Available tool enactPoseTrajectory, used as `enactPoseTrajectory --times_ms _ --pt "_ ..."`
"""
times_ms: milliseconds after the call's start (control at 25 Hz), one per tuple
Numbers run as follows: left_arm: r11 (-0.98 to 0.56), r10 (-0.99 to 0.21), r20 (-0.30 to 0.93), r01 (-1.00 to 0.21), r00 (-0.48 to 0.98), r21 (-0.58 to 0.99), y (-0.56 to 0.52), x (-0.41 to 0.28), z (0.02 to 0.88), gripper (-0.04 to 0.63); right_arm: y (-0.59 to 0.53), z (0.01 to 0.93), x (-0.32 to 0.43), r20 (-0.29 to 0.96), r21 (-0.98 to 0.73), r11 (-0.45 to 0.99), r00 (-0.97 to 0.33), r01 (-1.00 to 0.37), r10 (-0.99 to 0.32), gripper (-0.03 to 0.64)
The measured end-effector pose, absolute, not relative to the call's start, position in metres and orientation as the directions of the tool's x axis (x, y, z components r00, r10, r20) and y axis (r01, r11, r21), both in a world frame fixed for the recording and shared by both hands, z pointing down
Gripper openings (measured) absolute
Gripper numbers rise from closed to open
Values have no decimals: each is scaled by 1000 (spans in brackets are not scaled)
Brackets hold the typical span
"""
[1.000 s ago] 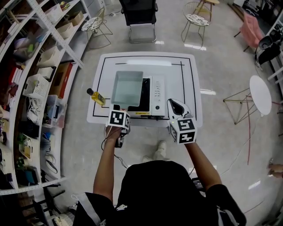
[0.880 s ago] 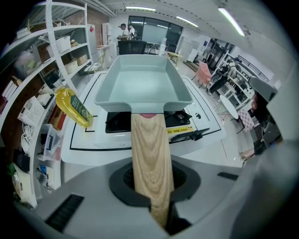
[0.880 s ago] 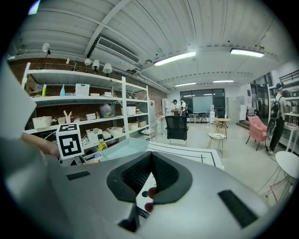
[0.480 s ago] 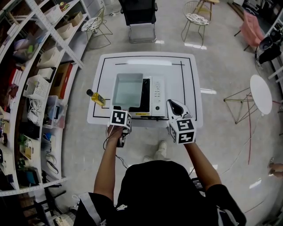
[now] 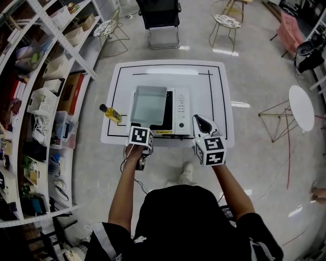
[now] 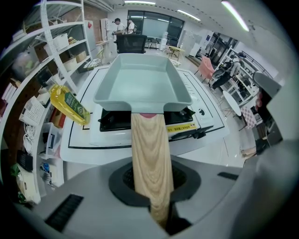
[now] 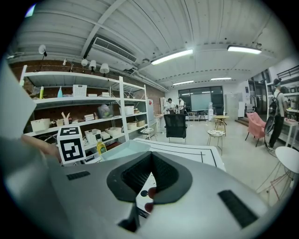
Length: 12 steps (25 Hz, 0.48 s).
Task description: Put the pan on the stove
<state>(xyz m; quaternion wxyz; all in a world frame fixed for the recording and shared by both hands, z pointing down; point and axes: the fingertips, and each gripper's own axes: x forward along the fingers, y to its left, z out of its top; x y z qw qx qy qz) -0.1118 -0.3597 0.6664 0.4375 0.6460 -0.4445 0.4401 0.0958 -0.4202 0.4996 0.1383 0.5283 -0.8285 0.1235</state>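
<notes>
The pale blue-green rectangular pan (image 5: pixel 148 104) lies over the burner of the white stove (image 5: pixel 181 109) on the white table. Its wooden handle (image 6: pixel 149 154) points back at me. My left gripper (image 5: pixel 141 127) sits at the table's front edge with that handle between its jaws. The jaws are opening slightly, and the pads still touch the wood. In the left gripper view the pan (image 6: pixel 142 79) hides most of the black grate (image 6: pixel 187 115). My right gripper (image 5: pixel 202 122) hovers at the stove's front right corner, shut and holding nothing.
A yellow oil bottle (image 5: pixel 111 113) lies on the table's left side, close to the pan. Shelving with boxes runs along the left. A black chair (image 5: pixel 159 15) stands beyond the table (image 5: pixel 219 86), and a round white side table (image 5: pixel 300 107) is to the right.
The pan and my left gripper have shifted slightly to the right over the stove. The right gripper has stayed put.
</notes>
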Motion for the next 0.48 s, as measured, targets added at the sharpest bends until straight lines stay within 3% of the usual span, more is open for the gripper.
enactPoseTrajectory --times_ms 480 --pt "-209 -193 961 -965 197 156 -366 -109 662 52 -419 508 91 377 -69 424 -418 -903 -827 0"
